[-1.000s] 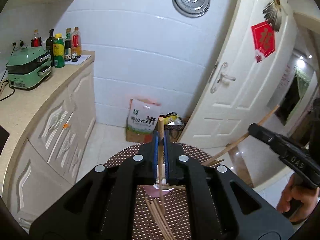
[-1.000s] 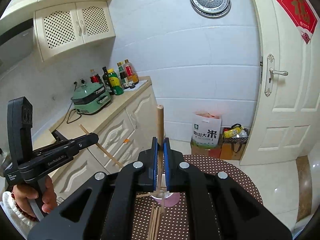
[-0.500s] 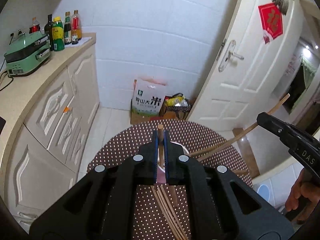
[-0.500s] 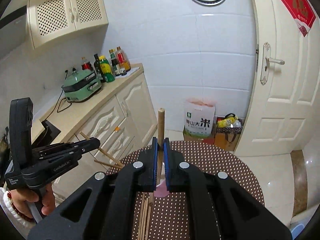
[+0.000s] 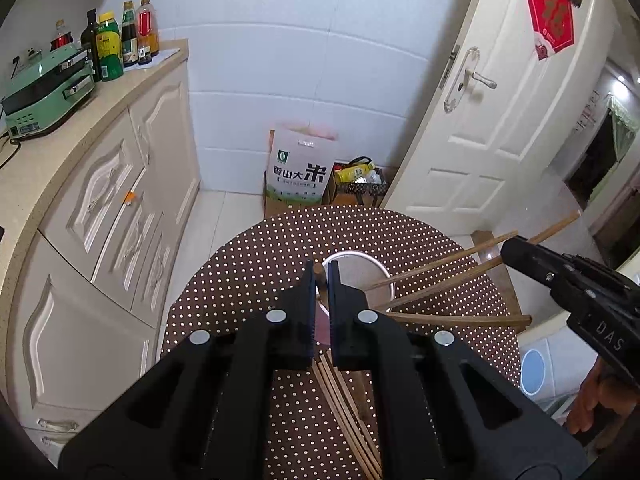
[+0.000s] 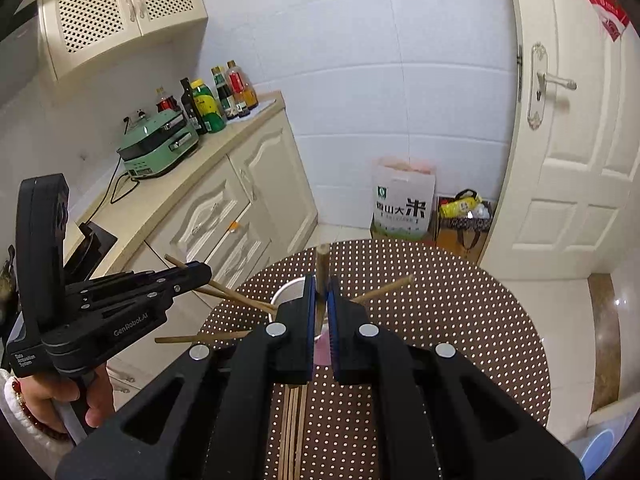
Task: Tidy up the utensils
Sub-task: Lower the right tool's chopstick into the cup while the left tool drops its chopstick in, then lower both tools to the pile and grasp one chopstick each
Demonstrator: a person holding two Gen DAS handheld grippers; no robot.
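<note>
I have two grippers over a round, dotted tabletop (image 5: 248, 280). The left gripper (image 5: 319, 276) has its jaws clamped on one chopstick (image 5: 319, 270); the right gripper (image 6: 320, 284) is clamped on another chopstick (image 6: 322, 264). Both point into one pink cup (image 5: 360, 276), far centre, where three sticks (image 5: 440, 264) lean. A loose bundle (image 5: 344, 408) lies nearer.
</note>
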